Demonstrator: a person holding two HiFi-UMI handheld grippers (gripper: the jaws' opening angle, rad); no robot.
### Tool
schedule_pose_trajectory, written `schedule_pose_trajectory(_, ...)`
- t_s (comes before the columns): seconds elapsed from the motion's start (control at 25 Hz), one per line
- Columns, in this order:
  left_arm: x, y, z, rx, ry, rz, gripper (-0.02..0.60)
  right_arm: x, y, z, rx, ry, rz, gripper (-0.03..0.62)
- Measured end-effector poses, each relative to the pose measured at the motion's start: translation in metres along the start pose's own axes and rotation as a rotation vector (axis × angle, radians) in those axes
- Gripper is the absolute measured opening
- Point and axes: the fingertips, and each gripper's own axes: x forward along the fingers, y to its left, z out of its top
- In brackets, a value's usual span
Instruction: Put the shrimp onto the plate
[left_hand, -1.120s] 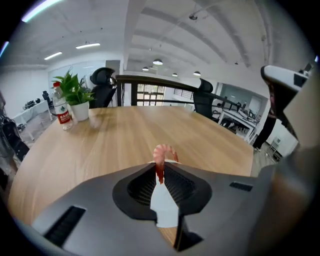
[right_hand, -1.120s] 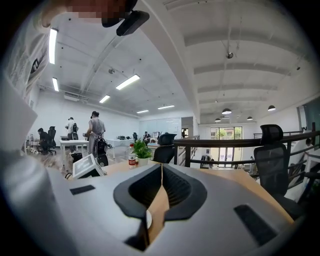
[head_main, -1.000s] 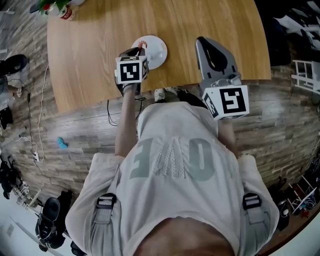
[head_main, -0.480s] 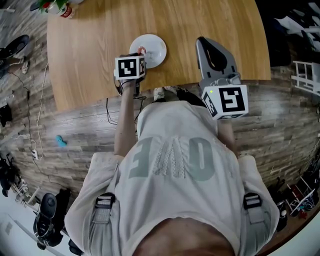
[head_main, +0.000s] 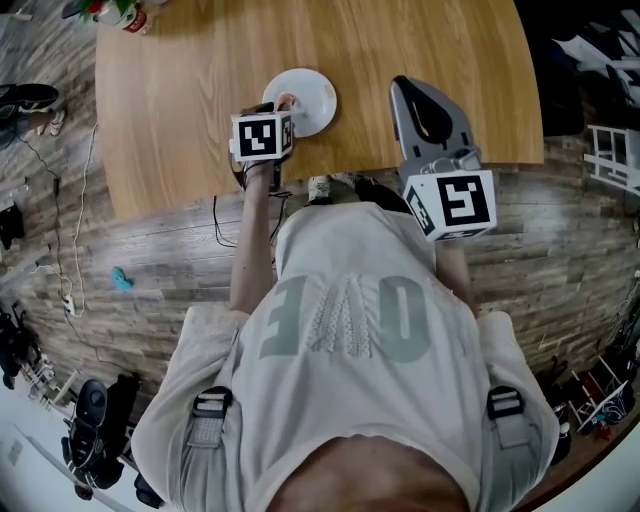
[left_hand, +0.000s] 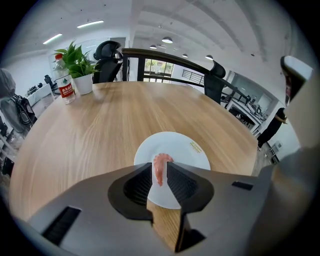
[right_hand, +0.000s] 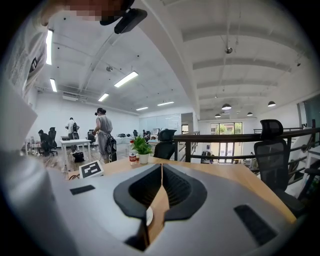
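- Overhead, in the head view, the left hand-held gripper reaches over the wooden counter to the near-left edge of the white plate. A small pink shrimp shows at its tip. The right hand-held gripper lies well apart to the right, over bare wood.
- Next, in the left gripper view, the left hand-held gripper has its jaws narrowed on the shrimp. They pinch its lower part, and the curled end sticks up past the tips. The plate lies directly beyond it. Whether the shrimp touches the plate I cannot tell.
- Last, in the right gripper view, the right hand-held gripper has its jaws pressed together with nothing between them, idle above the counter.
- Handling, as I judge it: the shrimp looks small, light and soft, probably a bit slick. A gentle pinch across the thick middle should suit it better than a hard squeeze. It should be let go low over the plate so it does not bounce or roll off.
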Motion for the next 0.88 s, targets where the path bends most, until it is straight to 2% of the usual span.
schedule_pose_trajectory(0.36,-0.019,0.0,0.019,-0.019,-0.075,-0.005,0.091,0.007,0.007,0.002,-0.002,-0.003,0.028,0.021)
schedule_pose_trajectory(0.48,-0.031,-0.002,0.035,-0.031,-0.13,-0.021,0.091,0.011,0.01,0.004,-0.01,-0.01,0.045,0.021)
schedule_pose_trajectory(0.72,-0.081,-0.014,0.093,0.0,-0.352,-0.038,0.086,0.017,0.011,0.022,-0.04,-0.062,0.066,0.021)
schedule_pose_trajectory(0.88,-0.129,-0.032,0.136,0.073,-0.567,-0.087,0.027,0.025,0.012,0.041,-0.069,-0.115,0.08,0.021)
